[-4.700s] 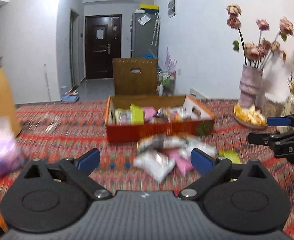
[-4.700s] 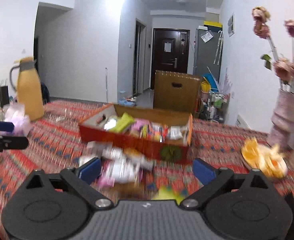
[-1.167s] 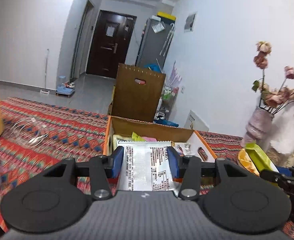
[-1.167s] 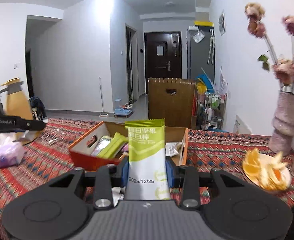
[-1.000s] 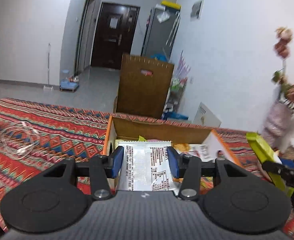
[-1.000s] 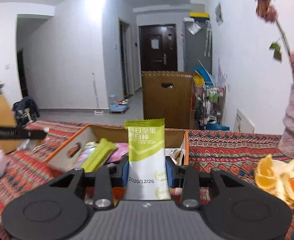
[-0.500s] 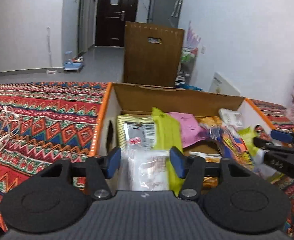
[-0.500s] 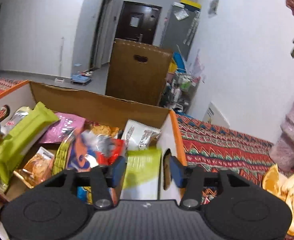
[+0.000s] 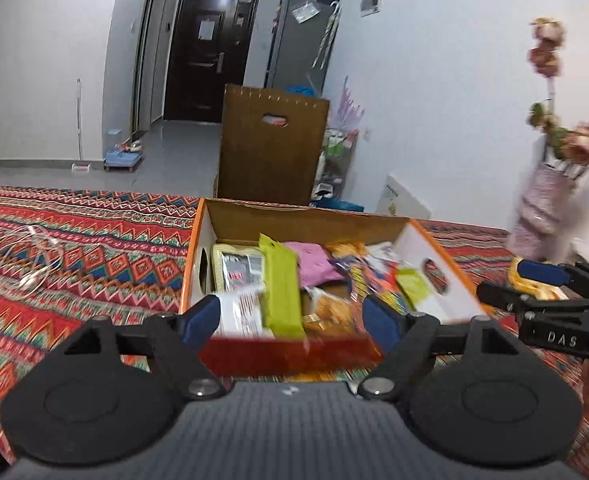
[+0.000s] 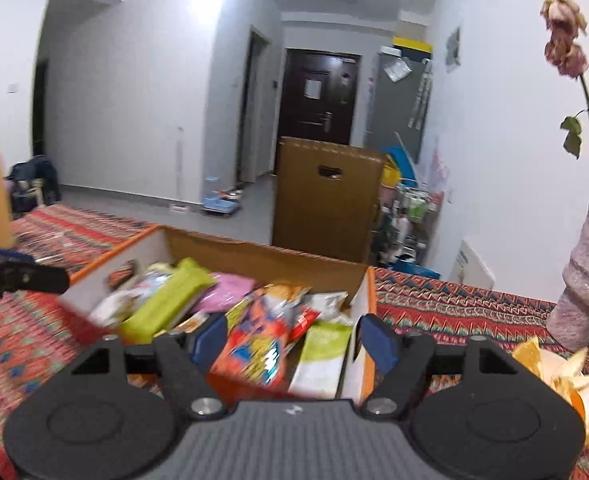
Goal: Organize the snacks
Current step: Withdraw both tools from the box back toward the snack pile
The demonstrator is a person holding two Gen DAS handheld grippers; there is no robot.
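Left view: the left gripper (image 9: 292,318) is opening with nothing clamped anymore; the white packet (image 9: 240,312) it was carrying a second ago is now lying in the box (image 9: 290,350), near-left corner.

Right view: the right gripper (image 10: 294,340) is opening too, and its green packet (image 10: 324,354) is probably resting against the box's right wall, though it's blurry. Two more snacks sorted.

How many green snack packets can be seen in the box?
2. A long green bar packet lies left of centre in the snack box; a green-and-white packet stands at its right wall. Others may be buried beneath the pile.
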